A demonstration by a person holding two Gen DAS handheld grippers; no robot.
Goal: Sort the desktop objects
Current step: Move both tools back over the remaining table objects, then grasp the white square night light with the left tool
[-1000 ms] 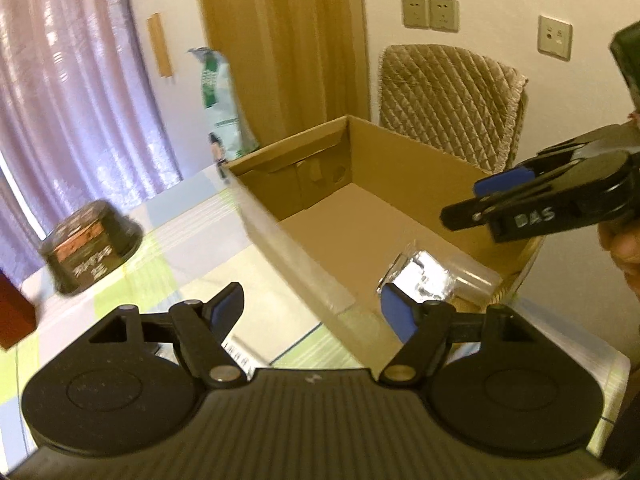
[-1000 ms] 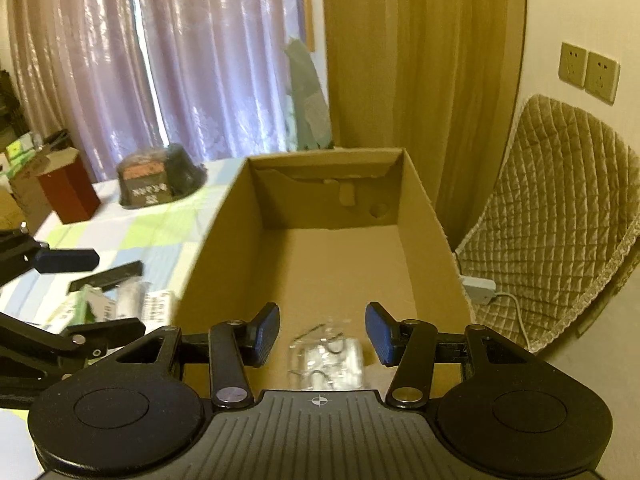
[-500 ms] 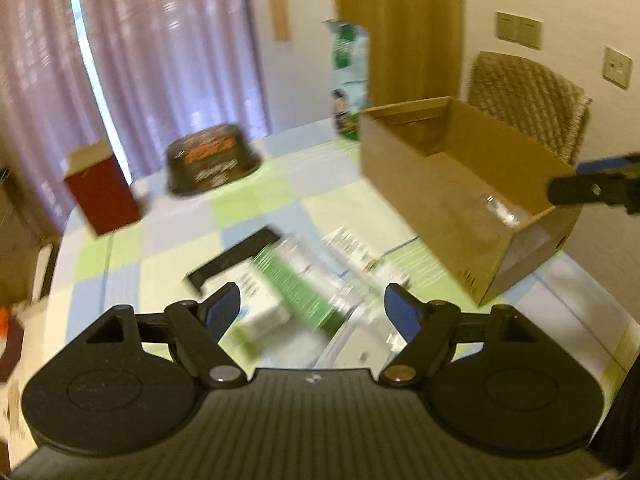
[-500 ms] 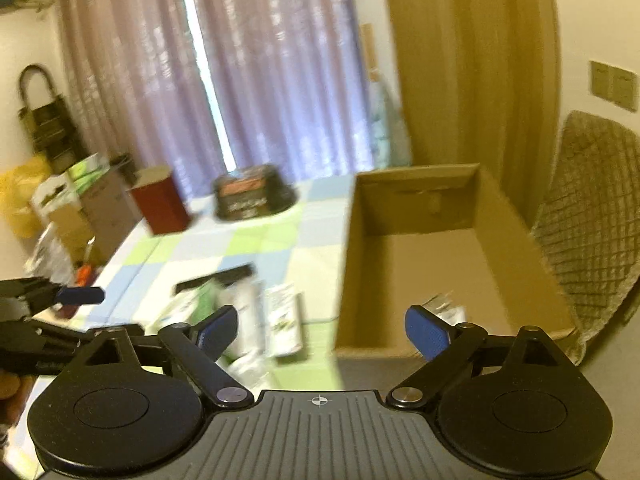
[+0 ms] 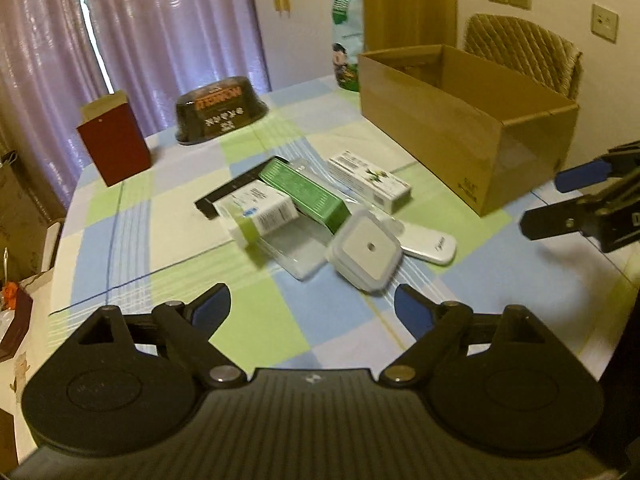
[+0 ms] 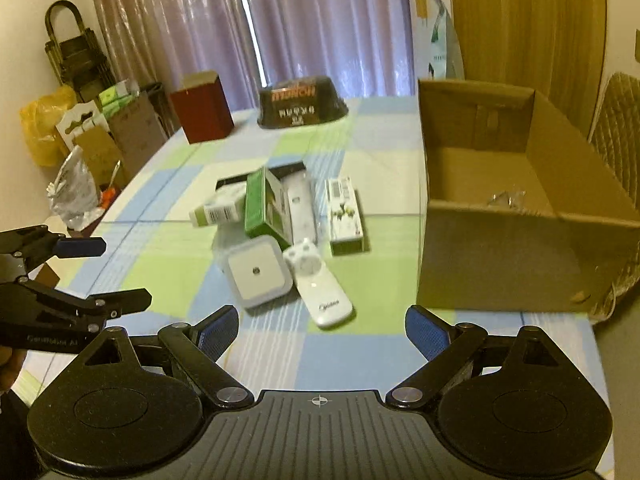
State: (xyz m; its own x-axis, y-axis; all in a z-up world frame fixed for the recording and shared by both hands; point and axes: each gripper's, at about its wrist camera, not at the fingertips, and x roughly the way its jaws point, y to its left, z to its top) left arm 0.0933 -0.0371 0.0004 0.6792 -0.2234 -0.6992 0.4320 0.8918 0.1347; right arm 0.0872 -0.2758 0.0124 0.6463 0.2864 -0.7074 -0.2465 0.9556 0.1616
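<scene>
Both sets of tongs were wide open and held nothing. The left tongs (image 5: 312, 306) hung in the air above the checked table (image 5: 256, 332), with their blue pads far apart. The right tongs (image 6: 322, 330) were spread just as wide, and they touched nothing either.

In the middle of the table lay a small pile of things. A square white box (image 6: 256, 274) sat at the near end — right beside a white remote (image 6: 320, 286). Behind them lay a green box (image 6: 266, 208), a white and green tube box (image 6: 218, 210) and a long white box (image 6: 344, 214). A flat black thing (image 5: 232, 192) poked out from under the pile.

The big cardboard box (image 6: 500, 264) stood open on the right side of the table, near the pile but not touching it. Something small and clear (image 6: 506, 199) lay on its floor. At the far end of the table stood a dark red box (image 6: 202, 106) and a black bowl (image 6: 302, 102) turned upside down.
</scene>
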